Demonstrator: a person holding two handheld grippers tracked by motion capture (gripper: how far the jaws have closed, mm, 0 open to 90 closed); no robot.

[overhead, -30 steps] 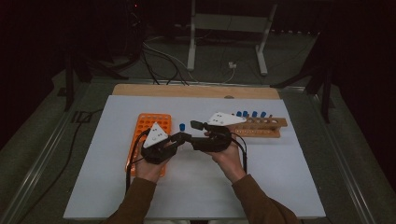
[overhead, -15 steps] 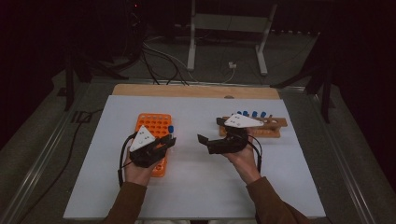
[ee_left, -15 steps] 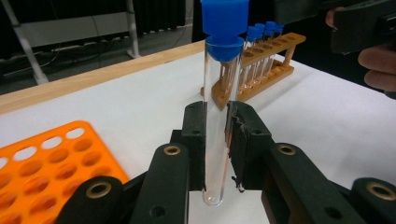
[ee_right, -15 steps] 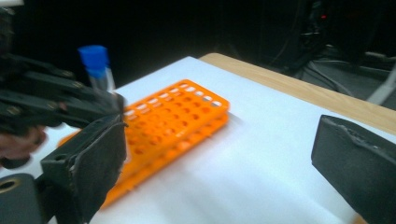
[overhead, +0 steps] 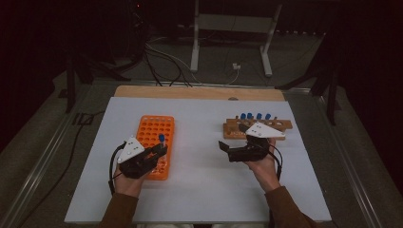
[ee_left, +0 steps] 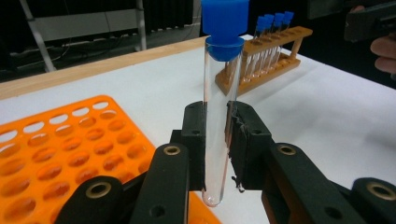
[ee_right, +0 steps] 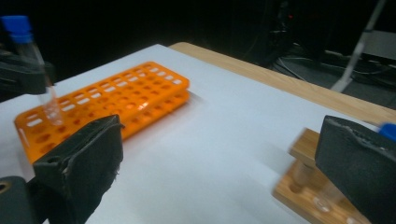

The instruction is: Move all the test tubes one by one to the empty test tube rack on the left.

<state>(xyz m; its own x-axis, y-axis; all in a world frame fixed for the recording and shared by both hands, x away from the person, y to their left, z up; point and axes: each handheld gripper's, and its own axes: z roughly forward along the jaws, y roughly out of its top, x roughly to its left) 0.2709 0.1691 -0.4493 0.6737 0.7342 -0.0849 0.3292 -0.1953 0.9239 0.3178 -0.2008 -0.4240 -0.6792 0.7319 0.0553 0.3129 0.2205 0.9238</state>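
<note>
My left gripper (overhead: 161,150) (ee_left: 216,135) is shut on a clear test tube (ee_left: 219,116) with a blue cap (overhead: 161,138), held upright over the near right part of the orange rack (overhead: 154,137) (ee_left: 60,154). The same tube (ee_right: 44,88) shows at the far left of the right gripper view, above the orange rack (ee_right: 121,102). My right gripper (overhead: 225,151) (ee_right: 224,163) is open with nothing between its wide-apart jaws, hovering just in front of the wooden rack (overhead: 259,127) (ee_right: 308,186). Several blue-capped tubes (overhead: 254,116) (ee_left: 273,32) stand in that wooden rack.
Both racks sit on a white sheet (overhead: 199,190) over a wooden table edge (overhead: 199,92). A metal stand (overhead: 230,28) and cables (overhead: 161,57) lie on the floor beyond the table. Open white surface lies between the two racks.
The two grippers have drawn apart: the left moved left with the tube to the orange rack, the right moved right, open, toward the wooden rack.
</note>
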